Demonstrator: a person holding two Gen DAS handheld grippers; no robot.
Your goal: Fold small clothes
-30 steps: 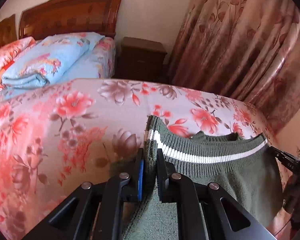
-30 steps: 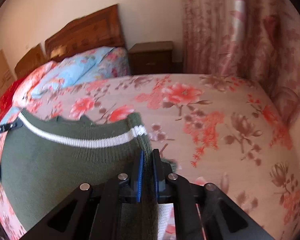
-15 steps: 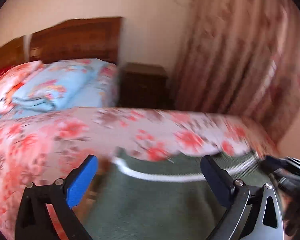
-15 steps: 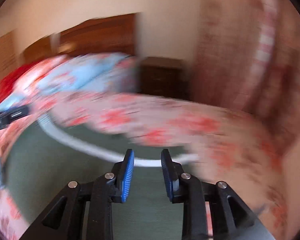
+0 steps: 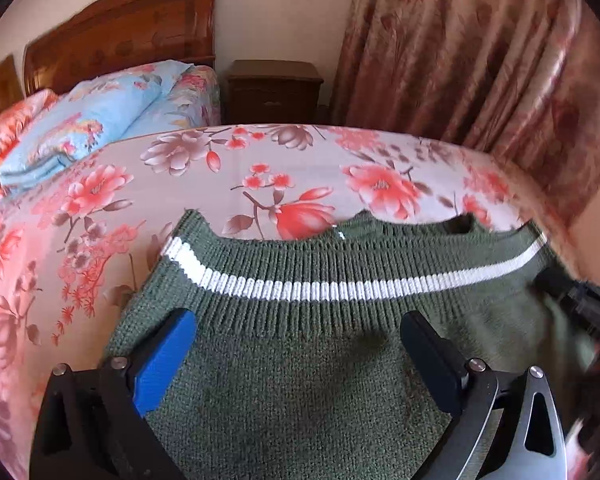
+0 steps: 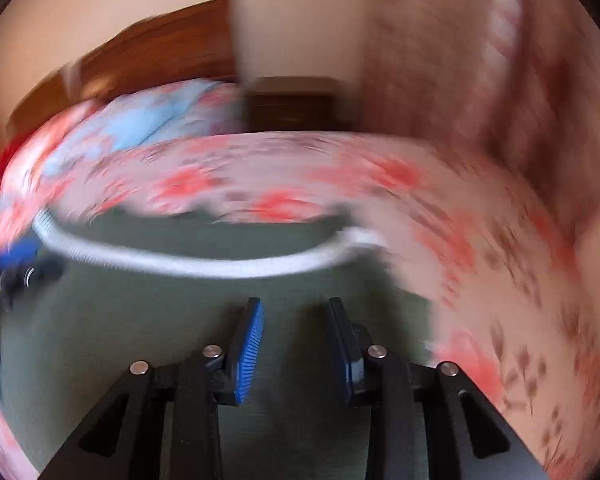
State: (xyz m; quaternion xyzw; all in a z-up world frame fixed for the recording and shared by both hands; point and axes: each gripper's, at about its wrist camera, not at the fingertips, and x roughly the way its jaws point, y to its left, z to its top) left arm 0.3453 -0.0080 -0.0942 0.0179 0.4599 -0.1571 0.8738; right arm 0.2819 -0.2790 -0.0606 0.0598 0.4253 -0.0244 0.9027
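Note:
A small dark green knitted sweater (image 5: 300, 360) with a white stripe (image 5: 320, 286) across its ribbed edge lies flat on the floral bed. My left gripper (image 5: 300, 328) is wide open above it and holds nothing. The sweater also shows, blurred, in the right wrist view (image 6: 188, 312). My right gripper (image 6: 296, 320) is open above the cloth and empty. The right gripper shows at the right edge of the left wrist view (image 5: 576, 300), beside the sweater's right corner.
The bed's pink floral sheet (image 5: 260, 176) stretches ahead. A folded light blue quilt (image 5: 92, 124) lies at the far left under a wooden headboard (image 5: 132, 28). A dark nightstand (image 5: 274, 90) and patterned curtains (image 5: 480, 60) stand behind the bed.
Both grippers were shut on the sweater's ribbed corners one second ago. They have let go and opened, and the sweater now lies flat. The right view is still moving.

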